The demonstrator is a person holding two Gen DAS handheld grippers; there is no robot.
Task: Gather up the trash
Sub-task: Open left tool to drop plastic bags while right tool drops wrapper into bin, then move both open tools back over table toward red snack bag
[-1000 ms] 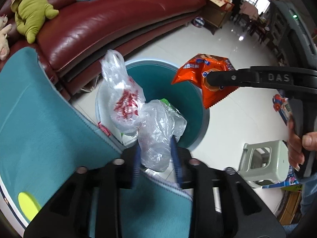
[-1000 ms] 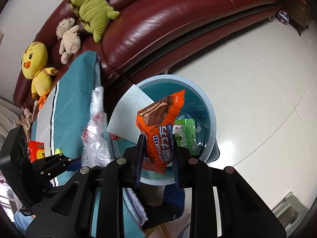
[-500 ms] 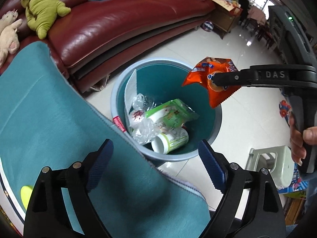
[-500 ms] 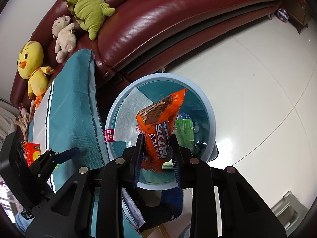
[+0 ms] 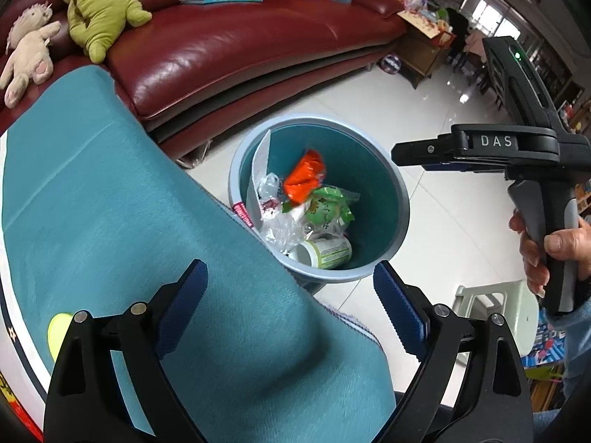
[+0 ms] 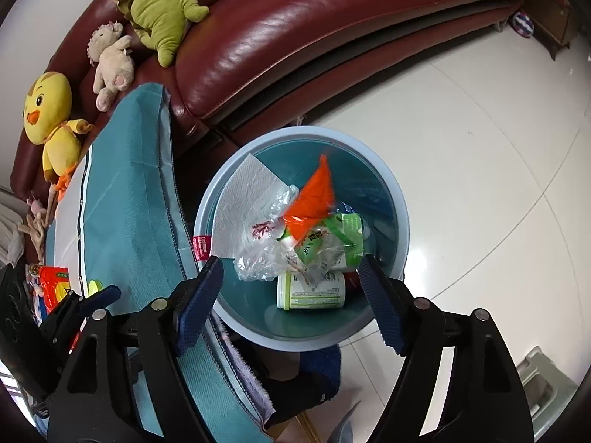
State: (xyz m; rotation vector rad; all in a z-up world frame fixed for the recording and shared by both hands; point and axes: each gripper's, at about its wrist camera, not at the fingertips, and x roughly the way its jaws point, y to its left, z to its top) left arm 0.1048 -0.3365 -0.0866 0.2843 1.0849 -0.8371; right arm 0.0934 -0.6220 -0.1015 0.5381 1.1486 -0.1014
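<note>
A light-blue bin [image 5: 400, 199] stands on the floor beside the teal-covered table; it also shows in the right wrist view [image 6: 400, 199]. Inside lie an orange snack wrapper [image 5: 304, 175] [image 6: 314, 199], blurred as it falls, a clear plastic bag [image 5: 275, 227] [image 6: 258, 254], a green packet [image 5: 327, 208] [image 6: 321, 236], a white cup [image 5: 325, 251] [image 6: 312, 289] and a white sheet [image 6: 245, 199]. My left gripper [image 5: 290, 308] is open and empty over the table edge. My right gripper [image 6: 290, 299] is open and empty above the bin; it also shows in the left wrist view [image 5: 413, 153].
A dark red sofa [image 5: 240, 44] with plush toys [image 6: 159, 3] runs behind the bin. The teal tablecloth [image 5: 92, 203] covers the table at left, with a red packet [image 6: 55, 286] on it. A pale green stool [image 5: 495, 313] stands on the white tiled floor at right.
My right gripper opened and dropped the orange wrapper into the bin. A second ago my left gripper let the clear bag fall in and has stayed open, drawing back a little.
</note>
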